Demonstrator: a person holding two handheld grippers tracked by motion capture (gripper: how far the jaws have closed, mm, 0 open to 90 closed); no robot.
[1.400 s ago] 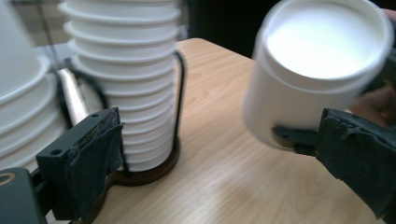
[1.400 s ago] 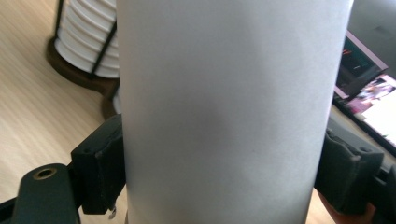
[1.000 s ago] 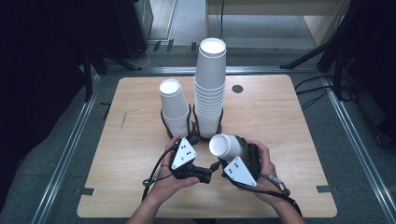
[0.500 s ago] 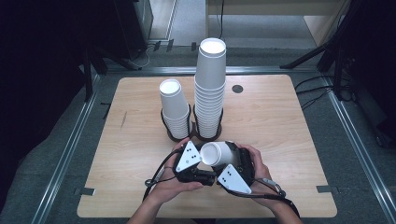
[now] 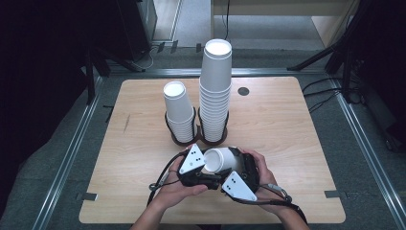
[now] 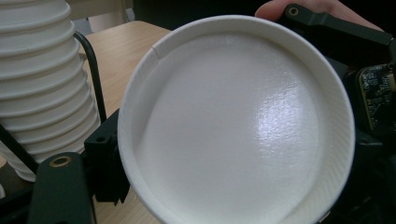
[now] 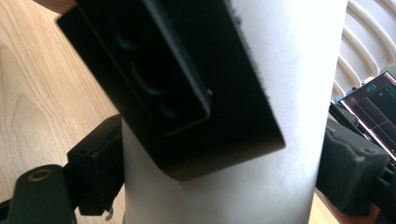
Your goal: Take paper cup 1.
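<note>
A single white paper cup point(image 5: 219, 159) lies on its side just above the table's front middle, held between both grippers. My left gripper point(image 5: 205, 168) has a jaw on each side of the cup's round end point(image 6: 233, 121), which faces its camera. From the other side my right gripper point(image 5: 239, 166) is shut on the cup's wall point(image 7: 289, 140). In the right gripper view a black pad point(image 7: 187, 79) of the left gripper lies flat against that wall. Behind stand a short cup stack point(image 5: 178, 108) and a tall cup stack point(image 5: 215, 86).
Both stacks sit in black wire holders point(image 5: 184, 139) at the middle of the wooden table point(image 5: 297, 129). The tall stack's ribbed rims point(image 6: 42, 79) are close at the left of the left gripper view. A small dark round hole point(image 5: 243, 91) marks the table's far side. Metal rails run along both table sides.
The right gripper has brought the cup down and toward the person, tipping it sideways. The left gripper has come in against it, and both hands now sit together at the front middle.
</note>
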